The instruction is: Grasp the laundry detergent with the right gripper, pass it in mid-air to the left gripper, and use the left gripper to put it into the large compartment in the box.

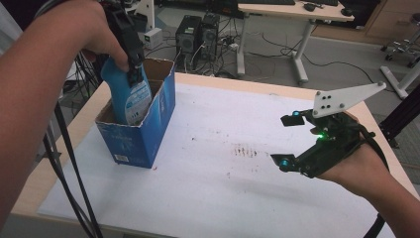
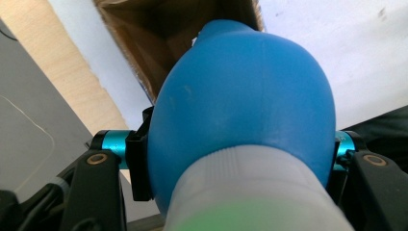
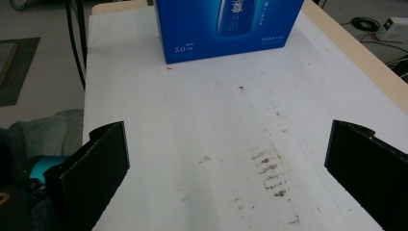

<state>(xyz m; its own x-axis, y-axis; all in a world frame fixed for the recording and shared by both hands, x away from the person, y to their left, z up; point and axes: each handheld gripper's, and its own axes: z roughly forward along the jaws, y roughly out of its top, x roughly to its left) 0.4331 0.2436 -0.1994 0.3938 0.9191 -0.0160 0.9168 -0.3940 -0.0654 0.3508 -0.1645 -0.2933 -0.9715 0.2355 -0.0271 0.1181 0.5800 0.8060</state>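
A blue bottle (image 1: 128, 94) with a white and blue label stands partly inside an open blue cardboard box (image 1: 143, 134) at the table's left. My left gripper (image 1: 130, 52) is shut on the bottle's upper part, above the box opening. From the left gripper view, the bottle (image 2: 245, 110) bulges between the two jaws, its pale neck nearest the camera, and the box's brown inside (image 2: 163, 33) lies beyond. My right gripper (image 1: 288, 140) hovers open over the table's right side, holding nothing. The right gripper view looks across the sheet to the box (image 3: 226, 29).
A white sheet (image 1: 223, 163) with dark smudges (image 1: 245, 151) covers the wooden table (image 1: 376, 124). Black cables (image 1: 69, 168) hang by the table's left edge. Beyond the table stand computer towers (image 1: 195, 32) and a second desk (image 1: 292, 15) on the floor.
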